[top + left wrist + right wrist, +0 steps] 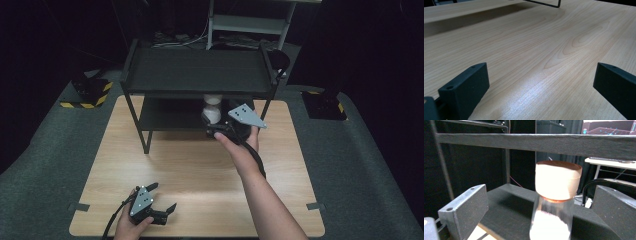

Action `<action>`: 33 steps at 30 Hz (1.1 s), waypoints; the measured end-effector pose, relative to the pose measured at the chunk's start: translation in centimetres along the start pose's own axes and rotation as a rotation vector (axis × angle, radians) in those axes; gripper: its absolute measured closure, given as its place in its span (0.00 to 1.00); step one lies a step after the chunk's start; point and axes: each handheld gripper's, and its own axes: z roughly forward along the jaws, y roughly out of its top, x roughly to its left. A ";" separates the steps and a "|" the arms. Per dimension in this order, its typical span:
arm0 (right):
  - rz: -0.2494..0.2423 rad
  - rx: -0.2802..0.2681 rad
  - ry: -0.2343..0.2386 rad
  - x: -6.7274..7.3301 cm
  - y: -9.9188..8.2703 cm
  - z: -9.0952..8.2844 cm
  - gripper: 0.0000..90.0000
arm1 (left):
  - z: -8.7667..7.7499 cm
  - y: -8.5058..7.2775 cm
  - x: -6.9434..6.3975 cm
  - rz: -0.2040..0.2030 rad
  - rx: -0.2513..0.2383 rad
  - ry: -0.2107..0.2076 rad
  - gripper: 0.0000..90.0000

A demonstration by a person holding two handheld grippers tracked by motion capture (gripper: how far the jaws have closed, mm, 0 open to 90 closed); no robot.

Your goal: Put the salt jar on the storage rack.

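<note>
- Where the black two-tier rack [197,70] stands at the far side of the wooden table [190,165], a clear jar [212,111] with a pale wooden lid sits upright on the lower shelf [165,117], under the top shelf.
- In the high view the jar appears at the front edge of that lower shelf, towards its right half, partly hidden by the top shelf.
- The jar holds white powder or grains; the right gripper view shows the fill [550,226] reaching well up the glass, below the lid [557,180].
- The right gripper [225,129] is held at the front of the lower shelf, just before the jar, with the person's right hand [240,145] behind it and its cable running back along the forearm.
- Its jaws stand wide apart; in the right gripper view the jar rises between them, with a clear gap on each side, so neither pad presses the glass.
- The grey three-cornered plate [246,115] on that gripper lies just right of the jar in the high view.
- The left gripper [162,202] rests low over the near left part of the table, well apart from the rack.
- Its jaws are also spread wide, with bare wood between them in the left gripper view.
- A thin black foot of the rack [546,3] crosses the top of that view.
</note>
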 end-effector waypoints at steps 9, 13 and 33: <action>-0.007 -0.010 0.033 -0.2 -2.0 -3.0 0.01 | 0.0 0.1 0.0 0.005 0.003 0.000 0.01; -0.008 -0.002 0.048 -0.2 -2.9 -4.2 0.01 | 0.0 0.1 0.0 0.004 0.003 0.000 0.01; -0.035 0.019 0.102 0.4 -8.6 -10.0 0.01 | 0.0 0.0 -0.1 0.005 0.002 0.004 0.01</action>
